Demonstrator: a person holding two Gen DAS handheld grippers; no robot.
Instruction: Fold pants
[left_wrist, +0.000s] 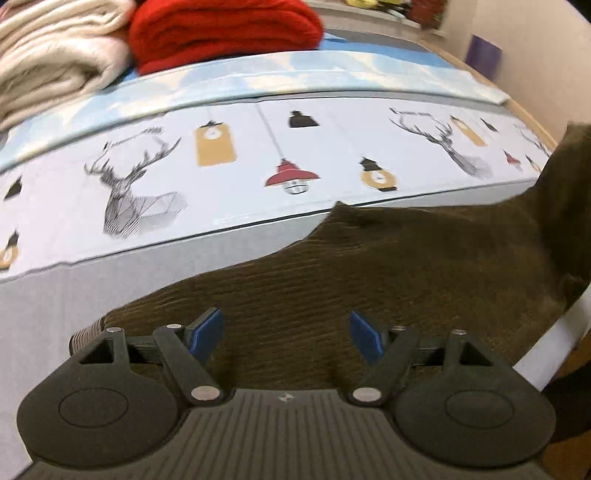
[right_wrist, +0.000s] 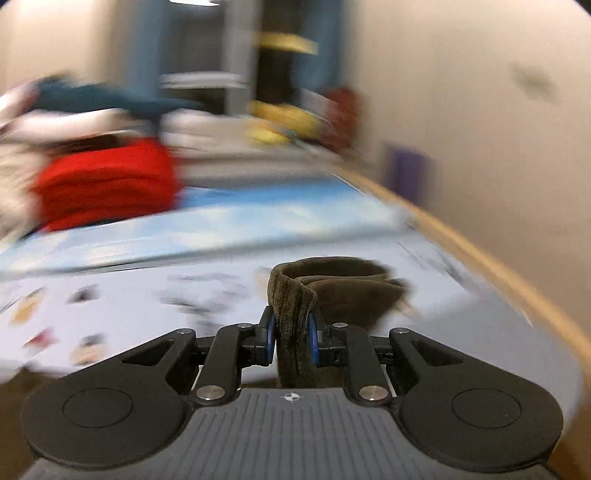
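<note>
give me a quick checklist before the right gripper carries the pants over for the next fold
1. Right gripper clamped on the brown pants: ok, a bunched fold sits between the pads.
2. Left gripper clear of the fabric: ok, jaws open above the pants, nothing between them.
3. Pants lying flat on the bed: cannot tell, only part shows.
4. Printed sheet free beyond the pants: ok.
5. Red blanket and cream blanket away from the pants: ok.
6. Right view sharp: not ok, blurred.

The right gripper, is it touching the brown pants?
Touching. The right wrist view shows the right gripper with both blue pads pressed against a bunched fold of the brown pants.
</note>
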